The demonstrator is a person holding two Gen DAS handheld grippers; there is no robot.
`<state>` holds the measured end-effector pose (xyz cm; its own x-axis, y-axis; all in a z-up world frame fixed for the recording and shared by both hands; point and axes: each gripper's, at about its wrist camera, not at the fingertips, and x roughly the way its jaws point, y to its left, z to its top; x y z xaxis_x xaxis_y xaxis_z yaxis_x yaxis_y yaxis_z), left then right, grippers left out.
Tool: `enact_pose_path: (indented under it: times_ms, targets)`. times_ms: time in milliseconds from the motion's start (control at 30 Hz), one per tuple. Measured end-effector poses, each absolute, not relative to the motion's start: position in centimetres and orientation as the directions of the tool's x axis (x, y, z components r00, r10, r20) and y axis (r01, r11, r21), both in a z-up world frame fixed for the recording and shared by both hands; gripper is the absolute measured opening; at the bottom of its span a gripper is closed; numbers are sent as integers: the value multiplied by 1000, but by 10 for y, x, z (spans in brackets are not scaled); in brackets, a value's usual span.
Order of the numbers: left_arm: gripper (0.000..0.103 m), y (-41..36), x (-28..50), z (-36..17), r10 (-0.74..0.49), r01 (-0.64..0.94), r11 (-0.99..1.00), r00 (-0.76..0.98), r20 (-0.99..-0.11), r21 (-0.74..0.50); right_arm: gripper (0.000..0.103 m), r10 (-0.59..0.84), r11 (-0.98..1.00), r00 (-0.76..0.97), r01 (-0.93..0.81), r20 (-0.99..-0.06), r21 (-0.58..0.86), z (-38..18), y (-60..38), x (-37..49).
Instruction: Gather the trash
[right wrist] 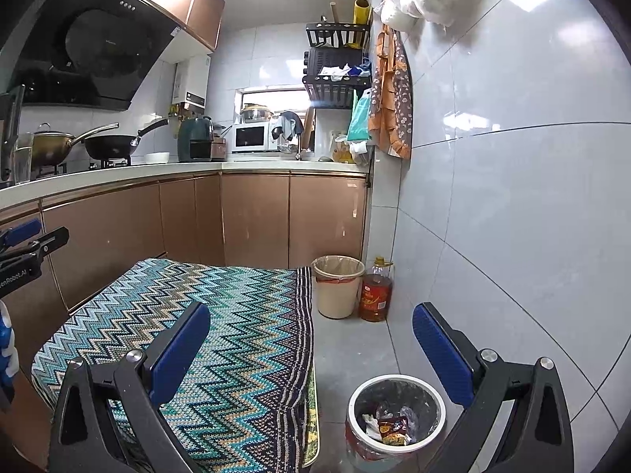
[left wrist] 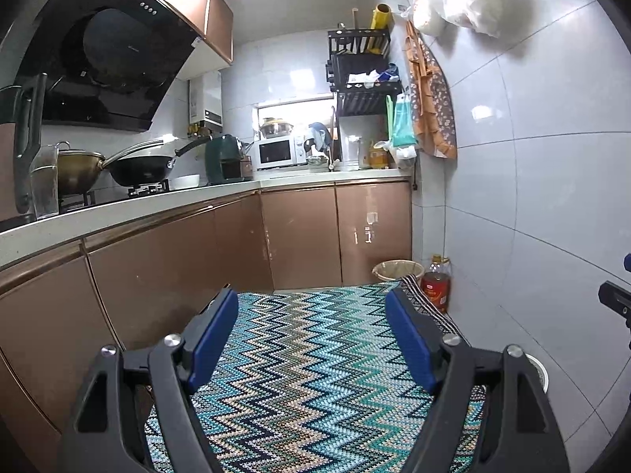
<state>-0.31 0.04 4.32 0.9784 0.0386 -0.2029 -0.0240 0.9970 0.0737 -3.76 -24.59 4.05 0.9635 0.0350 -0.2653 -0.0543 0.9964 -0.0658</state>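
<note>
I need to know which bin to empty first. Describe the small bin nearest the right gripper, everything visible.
The small bin is round with a white rim and a dark, scuffed inside; its outer wall looks red with print, likely plastic. It stands upright on the grey tile floor, beside the edge of the zigzag rug; whether they touch is unclear. At its bottom lie crumpled wrappers, red, white and clear. It is well short of full. Nothing grips it.

The floor over the rug (right wrist: pixel 236 315) lies open between the cabinets (right wrist: pixel 130 228) and the tiled wall (right wrist: pixel 512 216). Along the wall stand a white bin (right wrist: pixel 394 414) holding trash, a beige bin (right wrist: pixel 338 287) and an oil bottle (right wrist: pixel 376 291).
</note>
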Motion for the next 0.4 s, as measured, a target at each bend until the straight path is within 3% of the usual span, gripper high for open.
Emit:
enact_pose_path:
  times_ms: [400]
  targets:
    - [76,5,-4,43,55,-44,997,979,-198,62,103,30,997,965,-47,-261,-61,43,-245,-39]
